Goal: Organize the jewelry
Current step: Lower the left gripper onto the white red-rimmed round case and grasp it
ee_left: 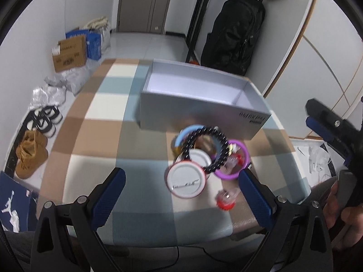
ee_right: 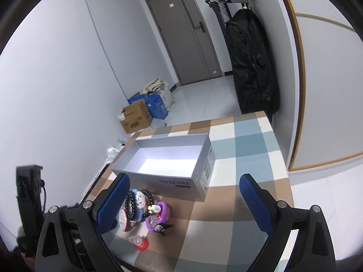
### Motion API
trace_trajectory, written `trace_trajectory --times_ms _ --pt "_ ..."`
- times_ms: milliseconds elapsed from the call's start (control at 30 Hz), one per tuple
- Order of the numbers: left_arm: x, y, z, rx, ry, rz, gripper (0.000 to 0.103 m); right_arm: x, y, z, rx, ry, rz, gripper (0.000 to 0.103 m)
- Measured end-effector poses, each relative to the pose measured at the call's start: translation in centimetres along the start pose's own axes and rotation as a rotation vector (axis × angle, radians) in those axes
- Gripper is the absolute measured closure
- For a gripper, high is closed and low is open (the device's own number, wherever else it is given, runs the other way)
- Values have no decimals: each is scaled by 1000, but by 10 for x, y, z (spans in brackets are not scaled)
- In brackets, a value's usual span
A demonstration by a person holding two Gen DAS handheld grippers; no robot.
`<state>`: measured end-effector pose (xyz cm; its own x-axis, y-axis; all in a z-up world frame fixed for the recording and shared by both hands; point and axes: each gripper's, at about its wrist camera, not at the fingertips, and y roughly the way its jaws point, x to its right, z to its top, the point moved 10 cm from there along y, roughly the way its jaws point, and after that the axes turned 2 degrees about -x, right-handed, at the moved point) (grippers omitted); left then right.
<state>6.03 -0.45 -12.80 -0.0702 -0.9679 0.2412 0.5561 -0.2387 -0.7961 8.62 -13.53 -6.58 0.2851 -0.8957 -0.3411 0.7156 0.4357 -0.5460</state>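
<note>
A heap of jewelry lies on the checked tabletop (ee_left: 90, 136) in front of an open grey box (ee_left: 199, 104). The heap holds a black bead bracelet (ee_left: 221, 153), a purple ring bracelet (ee_left: 244, 158), a light blue bangle (ee_left: 188, 130), a round white tin (ee_left: 186, 180) and a small red and clear charm (ee_left: 226, 199). My left gripper (ee_left: 181, 197) is open, its fingers either side of the heap's near edge. My right gripper (ee_right: 183, 204) is open above the table, with the heap (ee_right: 145, 210) by its left finger and the box (ee_right: 168, 156) ahead. The right gripper also shows in the left wrist view (ee_left: 326, 129).
Shoes (ee_left: 31, 151), cardboard boxes (ee_left: 70, 54) and plastic bags lie on the floor left of the table. A black bag (ee_left: 236, 34) hangs on a rack behind the table. A door (ee_right: 192, 36) stands at the back.
</note>
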Motion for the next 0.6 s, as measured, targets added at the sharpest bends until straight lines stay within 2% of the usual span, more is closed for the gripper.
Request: trace_trajectory --times_ms 100,167,233,333,400,500,567,600 --pt "-3 3 -3 -27 -20 -28 9 1 3 0 -10 17 10 5" --pt "-2 6 -5 -46 -20 -43 17 2 5 -1 -19 25 15 5" --pt "-2 9 -5 -53 -10 -47 21 1 6 -1 -24 29 20 5" --pt "2 12 -5 -73 -1 -93 26 1 7 -1 -30 34 30 5" --pt "4 14 -6 -80 30 -90 29 1 8 -2 -37 38 35 5" --pt "11 15 -9 -87 89 -79 41 2 9 -1 -43 48 45 5" --pt "14 17 -12 -97 122 -63 53 2 8 -1 -44 56 48 5" --pt "14 17 -14 -102 140 -50 55 3 8 -1 -44 62 50 5"
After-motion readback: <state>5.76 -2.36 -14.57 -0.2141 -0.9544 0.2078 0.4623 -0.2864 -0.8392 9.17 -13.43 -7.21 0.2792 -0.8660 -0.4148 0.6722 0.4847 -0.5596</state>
